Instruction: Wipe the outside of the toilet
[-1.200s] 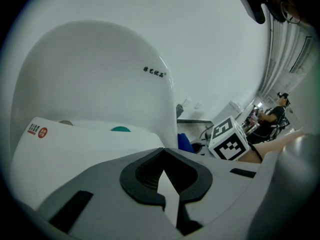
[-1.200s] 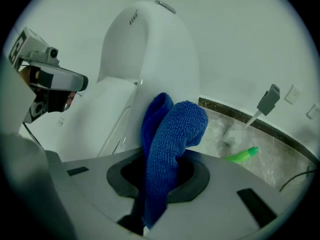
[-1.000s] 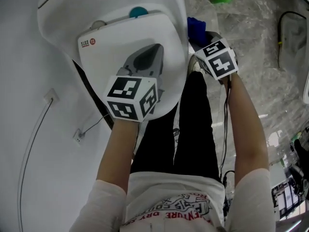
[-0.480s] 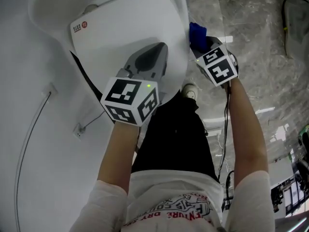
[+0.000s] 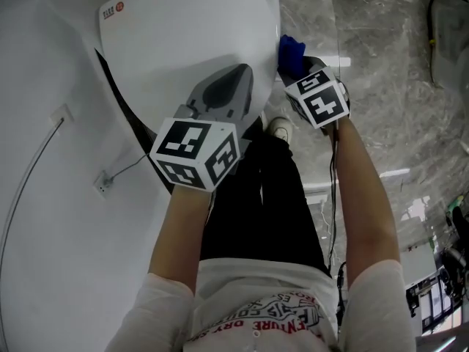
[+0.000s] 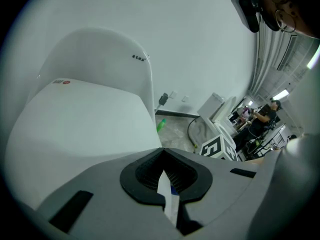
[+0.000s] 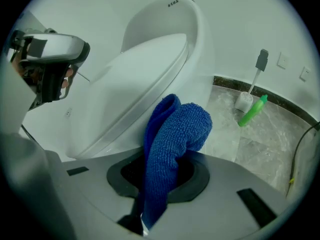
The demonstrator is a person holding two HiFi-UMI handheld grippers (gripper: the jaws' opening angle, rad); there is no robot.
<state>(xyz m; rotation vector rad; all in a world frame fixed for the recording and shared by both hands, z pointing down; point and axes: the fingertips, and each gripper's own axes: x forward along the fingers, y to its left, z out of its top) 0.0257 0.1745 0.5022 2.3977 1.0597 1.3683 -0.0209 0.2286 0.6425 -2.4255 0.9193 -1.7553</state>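
The white toilet [image 5: 183, 35] has its lid [image 6: 75, 129] down. My right gripper [image 5: 297, 68] is shut on a blue cloth [image 5: 290, 50], held at the bowl's right side; whether the cloth touches the bowl is unclear. In the right gripper view the cloth [image 7: 172, 149] sticks up out of the right gripper [image 7: 160, 184], with the toilet bowl [image 7: 150, 74] just behind it. My left gripper [image 5: 238, 75] hovers over the front of the lid. Its jaws are shut with nothing in them, as the left gripper [image 6: 165, 176] shows in its own view.
A green bottle [image 7: 252, 111] and a toilet brush [image 7: 249, 96] stand on the marble floor by the wall. A black cable [image 5: 440, 13] lies on the floor to the right. A socket with a cord [image 5: 102, 182] is on the wall at left. The person's shoe [image 5: 278, 128] is beside the bowl's front.
The right gripper with the blue cloth has moved a little left, closer to the bowl's side. The head view has shifted, so the toilet sits higher in frame. The left gripper stays over the lid.
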